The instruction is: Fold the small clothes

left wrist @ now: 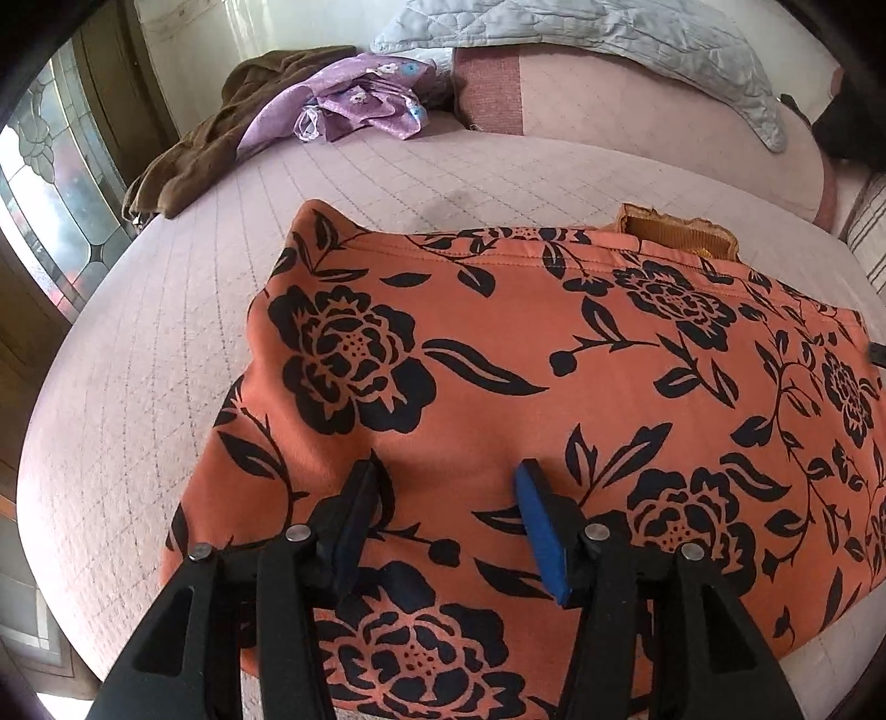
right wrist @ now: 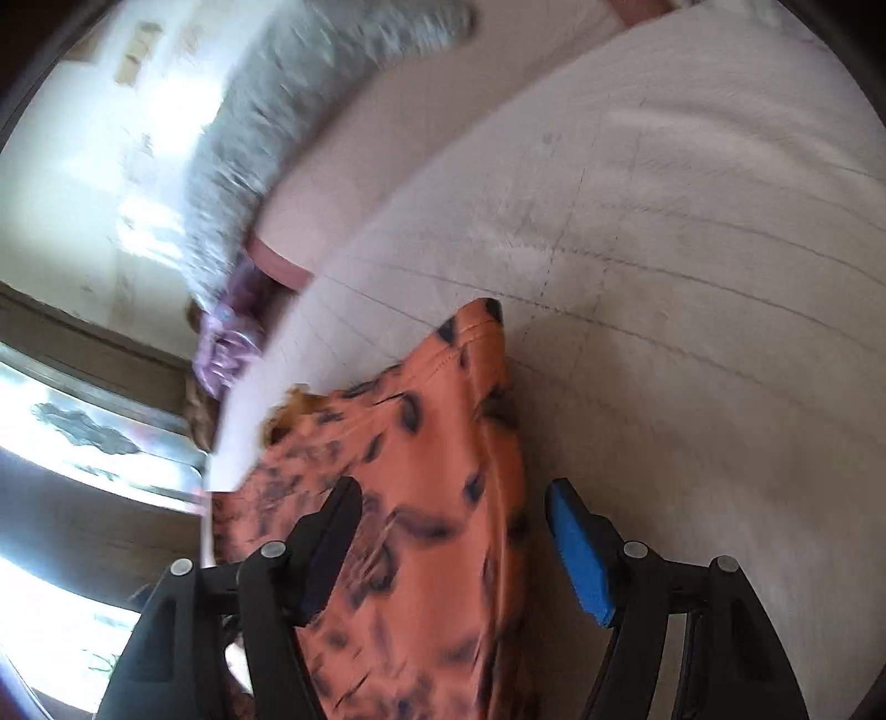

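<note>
between the spread fingers of the left gripper (left wrist: pixel 448 471) lies the orange cloth garment printed with black roses and leaves (left wrist: pixel 554 387), and nothing is pinched; the jaws stand apart with the fabric just under their tips. the garment is spread flat on the pale pink quilted bed cover (left wrist: pixel 166 343), its stitched hem running along the far side. a mustard-brown ribbed piece of cloth (left wrist: pixel 681 232) peeks out from beneath that far edge. the right gripper (right wrist: pixel 454 493) is likewise parted, its blue pad (right wrist: pixel 581 559) well clear of the black finger, with the same garment (right wrist: pixel 432 498) passing between them, though this view is blurred and whether anything touches i cannot tell. farther off on the bed sit a crumpled shiny purple flowered cloth (left wrist: pixel 360 105) and a dark brown garment (left wrist: pixel 205 144) beside it. a grey-blue quilted blanket (left wrist: pixel 609 44) drapes over the pink bolster (left wrist: pixel 637 122) at the back. a leaded glass window (left wrist: pixel 50 183) stands at the left.
</note>
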Demonstrator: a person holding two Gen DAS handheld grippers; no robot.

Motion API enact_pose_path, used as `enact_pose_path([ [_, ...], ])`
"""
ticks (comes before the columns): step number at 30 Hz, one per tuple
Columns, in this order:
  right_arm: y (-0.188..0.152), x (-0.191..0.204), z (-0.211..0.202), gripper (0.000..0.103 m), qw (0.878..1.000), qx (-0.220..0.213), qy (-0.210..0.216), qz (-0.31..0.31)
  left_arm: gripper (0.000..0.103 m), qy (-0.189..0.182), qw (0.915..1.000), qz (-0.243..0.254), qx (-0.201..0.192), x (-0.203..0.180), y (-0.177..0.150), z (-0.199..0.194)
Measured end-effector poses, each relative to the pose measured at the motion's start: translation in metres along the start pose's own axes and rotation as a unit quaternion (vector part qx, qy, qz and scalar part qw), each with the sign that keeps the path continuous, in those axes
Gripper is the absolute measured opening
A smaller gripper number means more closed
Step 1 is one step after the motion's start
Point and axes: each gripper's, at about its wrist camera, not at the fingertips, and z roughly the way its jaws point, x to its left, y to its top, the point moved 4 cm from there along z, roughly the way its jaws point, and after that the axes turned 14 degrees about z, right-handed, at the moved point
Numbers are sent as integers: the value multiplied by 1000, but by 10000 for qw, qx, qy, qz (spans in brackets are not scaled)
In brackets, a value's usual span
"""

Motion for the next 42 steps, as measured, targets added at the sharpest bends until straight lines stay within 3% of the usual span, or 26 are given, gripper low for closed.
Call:
enact_pose_path([
  [1, 6, -1, 12, 66, 9999, 124, -57, 29, 56, -19, 10000, 9, -3, 0, 1, 0],
  [3, 8, 10, 23, 25, 9996, 260, 1, -109, 56, -49, 10000, 35, -33, 1, 1, 1],
  [4, 5, 21, 25, 20, 9989, 393, 14, -261, 57, -58, 10000, 54, -57, 2, 1, 2],
  [6, -1, 44, 13, 16, 9963, 50, -240, -821, 57, -56, 9999, 67, -101, 3, 1, 4],
  [8, 4, 41, 5, 15, 9967, -255, -375, -668, 58, -4, 9999, 54, -107, 2, 1, 2],
  [9, 7, 29, 13, 15, 9962, -235, -667, -510, 58, 11, 9999, 53, -96, 1, 1, 2],
  [10, 6, 16, 22, 19, 9945, -154, -952, -398, 58, 6, 10000, 40, -88, 0, 1, 2],
  [15, -8, 17, -1, 34, 9963, -509, -651, -252, 58, -65, 9999, 15, -91, 0, -1, 0],
  [16, -16, 24, -8, 40, 9951, -583, -705, -374, 58, -68, 9999, 12, -86, 0, -1, 0],
  [17, -24, 30, -14, 60, 9940, -632, -731, -522, 58, -83, 9999, -2, -81, 0, -1, 0],
  [19, -38, 42, -29, 72, 9922, -712, -662, -786, 58, -115, 9999, -22, -77, 2, -1, 0],
  [22, -57, 51, -39, 72, 9888, -774, -715, -1053, 58, -123, 9999, -8, -74, 2, 0, 1],
  [28, -76, 34, -41, 72, 9905, -629, -835, -896, 58, -173, 9998, 5, -68, 3, -1, 0],
  [42, -88, 20, -46, 72, 9900, -597, -987, -812, 57, -160, 9998, 51, -63, 3, -1, 1],
])
